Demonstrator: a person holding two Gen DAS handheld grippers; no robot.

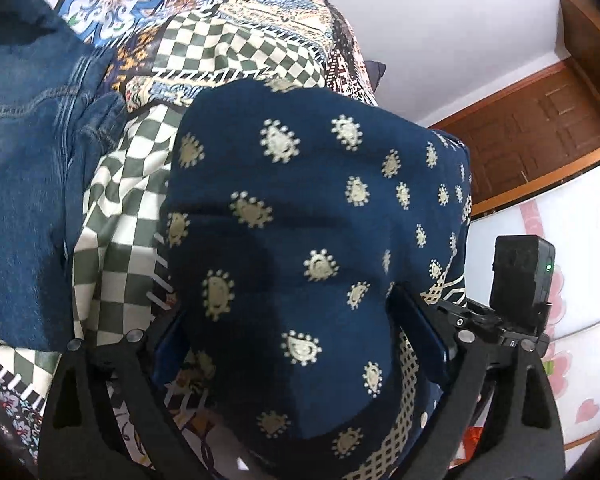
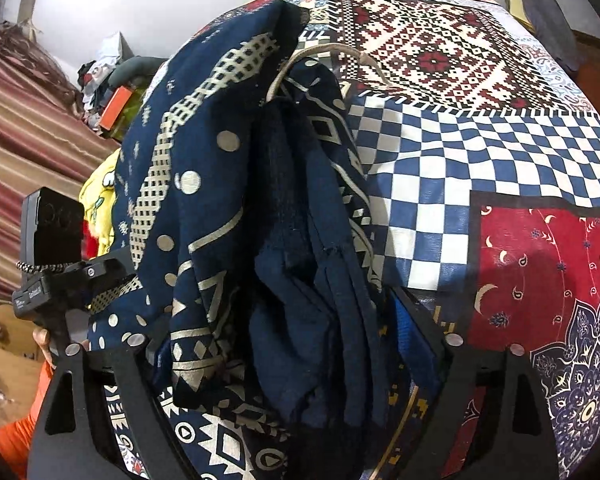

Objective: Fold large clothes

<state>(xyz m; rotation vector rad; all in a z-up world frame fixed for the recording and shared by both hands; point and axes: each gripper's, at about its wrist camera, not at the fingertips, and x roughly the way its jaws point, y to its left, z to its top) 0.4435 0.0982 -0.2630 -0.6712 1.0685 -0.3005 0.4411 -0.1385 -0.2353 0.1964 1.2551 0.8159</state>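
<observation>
The navy blue cotton garment printed with cream paisley motifs and lattice bands [image 1: 300, 216] hangs bunched between my two grippers, lifted above the patchwork bedsheet of checks and red floral panels [image 2: 500, 168]. My left gripper [image 1: 300, 344] has its blue-padded fingers [image 1: 424, 328] pinching a fold of the cloth. My right gripper [image 2: 300, 344] clamps a thick gathered bundle of it. A pair of blue denim jeans [image 1: 24, 152] lies on the sheet, just beside the garment.
</observation>
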